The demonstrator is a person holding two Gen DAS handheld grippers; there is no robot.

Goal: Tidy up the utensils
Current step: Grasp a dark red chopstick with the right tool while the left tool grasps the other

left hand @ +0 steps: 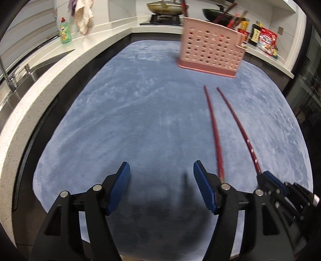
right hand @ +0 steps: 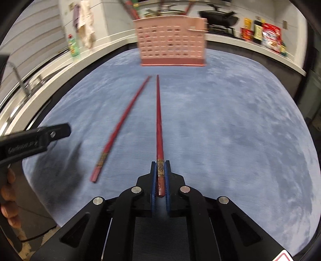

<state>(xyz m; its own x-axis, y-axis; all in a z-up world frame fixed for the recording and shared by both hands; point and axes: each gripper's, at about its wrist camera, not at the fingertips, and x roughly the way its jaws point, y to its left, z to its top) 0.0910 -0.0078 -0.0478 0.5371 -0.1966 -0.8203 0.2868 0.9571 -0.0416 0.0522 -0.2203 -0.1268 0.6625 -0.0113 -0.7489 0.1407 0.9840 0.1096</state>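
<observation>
Two red chopsticks with gold bands lie lengthwise on a blue mat (left hand: 140, 100), pointing at a pink perforated utensil holder (left hand: 210, 52) at the far end, which has more chopsticks standing in it. My right gripper (right hand: 160, 170) is shut on the banded end of the right chopstick (right hand: 158, 120). The other chopstick (right hand: 120, 126) lies free to its left. My left gripper (left hand: 161, 166) is open over bare mat with nothing between its blue pads; the free chopstick (left hand: 213, 128) lies just right of it. In the left wrist view the right gripper (left hand: 262, 174) holds its chopstick (left hand: 238, 124).
A white counter curves around the mat, with a sink and faucet (left hand: 12, 80) at left. A green soap bottle (left hand: 65, 32) and a hanging cloth (left hand: 83, 16) are at the back left. Pans (left hand: 166, 8) on a stove and packets (left hand: 264, 40) are behind the holder. A person's fingers (right hand: 8, 192) show at left.
</observation>
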